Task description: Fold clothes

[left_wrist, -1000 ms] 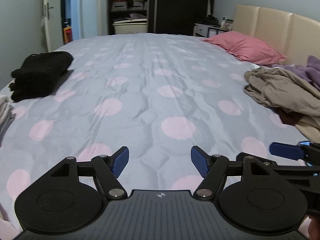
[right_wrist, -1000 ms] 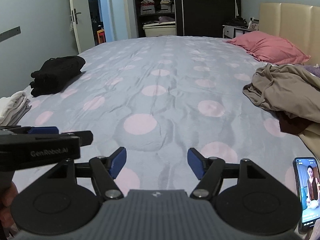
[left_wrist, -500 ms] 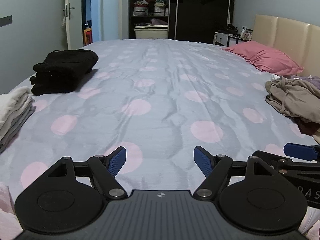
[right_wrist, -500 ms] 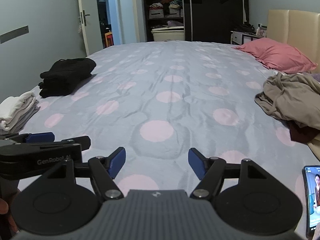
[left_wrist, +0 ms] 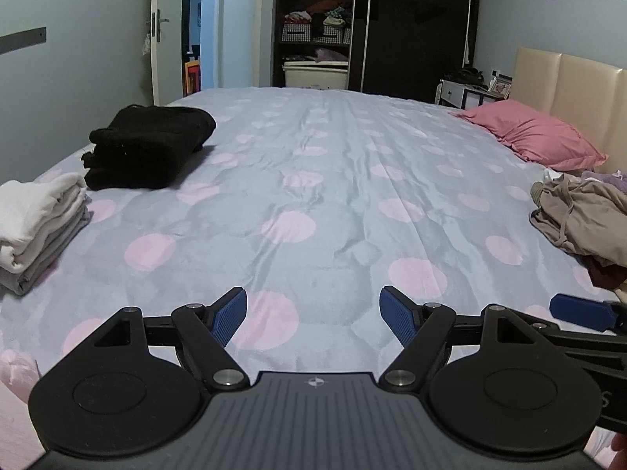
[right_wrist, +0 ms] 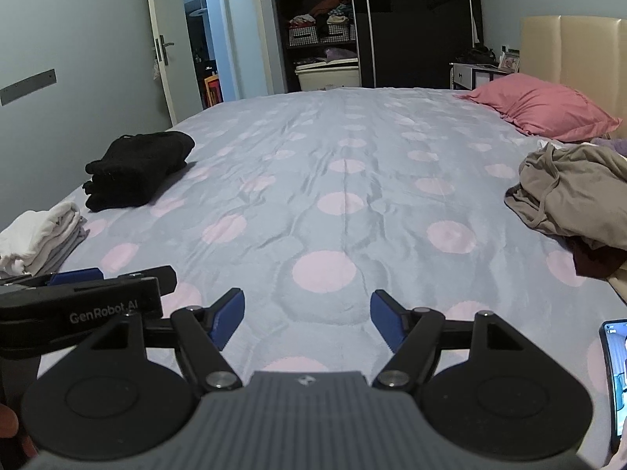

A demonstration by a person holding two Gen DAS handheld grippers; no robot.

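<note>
Two stacks done: we count a black stack (left_wrist: 151, 149) and a white stack (left_wrist: 37, 223) folded at the left edge of the bed (left_wrist: 313, 196).
Left gripper (left_wrist: 313, 315): jaws wide, nothing between them, only bare sheet beneath.
Right gripper (right_wrist: 307, 319): jaws wide and empty too, just beside the left one.
Where the work lies: the unfolded pile (right_wrist: 572, 192) sits at the right side of the bed, near the pink pillow (right_wrist: 540, 107), well apart from both grippers.
Top garment: a beige piece, crumpled, with a thin strap or hem looping along its near edge.
Handling, as we judge it: light, soft and limp; it will sag and drag its neighbours if we lift from the middle, and thin knit may slip out of a shallow pinch.
Where we would take hold: at a hem or shoulder seam, one gripper to each corner, so it hangs flat when raised.
Under the beige: a dark red piece and something lilac behind; we cannot tell what kinds of garment they are.
Cut off: the pile runs out of both views at the right, so we cannot judge how many pieces remain.
Also partly seen: a phone (right_wrist: 615, 384) at the lower right, its screen lit.
</note>
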